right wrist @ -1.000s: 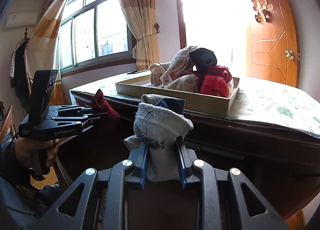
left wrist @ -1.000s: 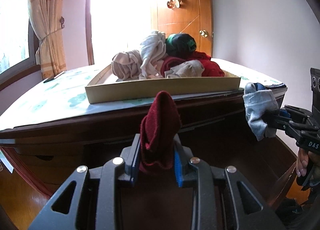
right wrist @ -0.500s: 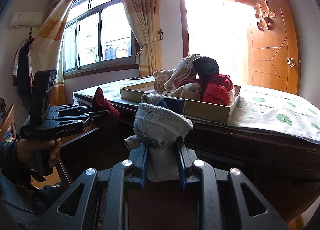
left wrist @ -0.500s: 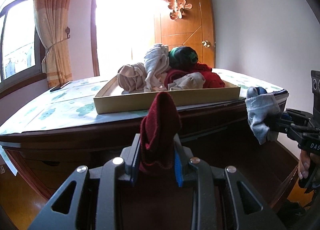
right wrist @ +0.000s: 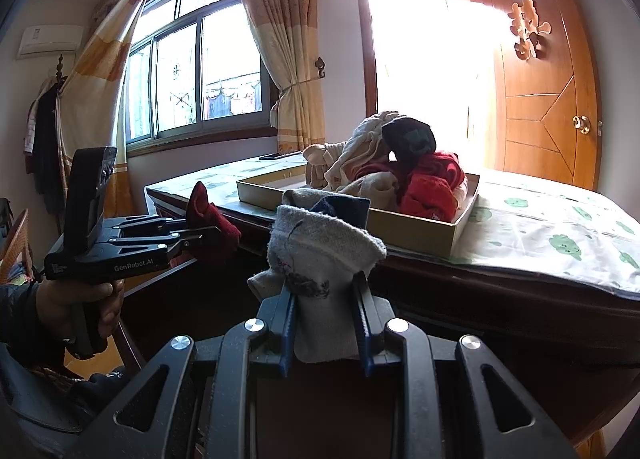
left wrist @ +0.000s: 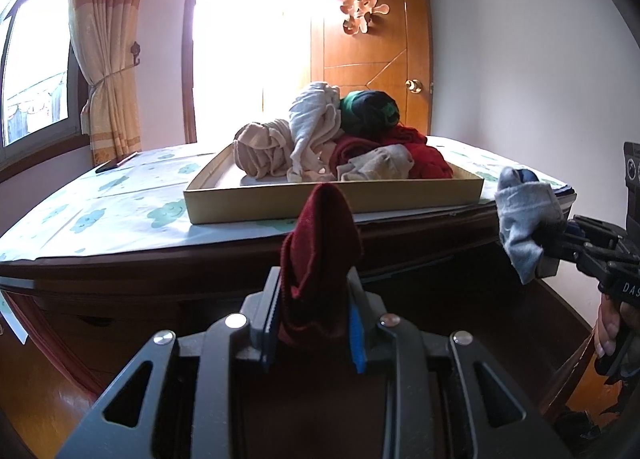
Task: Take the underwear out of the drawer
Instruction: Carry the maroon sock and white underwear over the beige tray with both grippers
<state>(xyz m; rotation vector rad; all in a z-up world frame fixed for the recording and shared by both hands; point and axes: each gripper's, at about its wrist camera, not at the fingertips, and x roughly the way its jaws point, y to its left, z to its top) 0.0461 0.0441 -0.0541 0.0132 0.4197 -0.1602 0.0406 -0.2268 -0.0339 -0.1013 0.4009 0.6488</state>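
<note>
Both my grippers are loaded. The left gripper (left wrist: 312, 323) has its jaws pinched on a dark red garment (left wrist: 320, 247) that stands up at the centre of the left wrist view; the right gripper (right wrist: 325, 323) pinches a grey garment (right wrist: 320, 259) the same way, low centre of its own view. Over the last second neither grip has changed. What has shifted is the framing: the cardboard tray (left wrist: 332, 199) with its heap of clothes (left wrist: 332, 143) now sits lower in the left view, with more of the door (left wrist: 380, 55) above it. Both pieces look clear of the dark drawer opening (left wrist: 460, 299) at lower right and hang in front of the table edge (left wrist: 140, 259). I judge the extraction done for these two; setting them in the tray looks like what remains.
</note>
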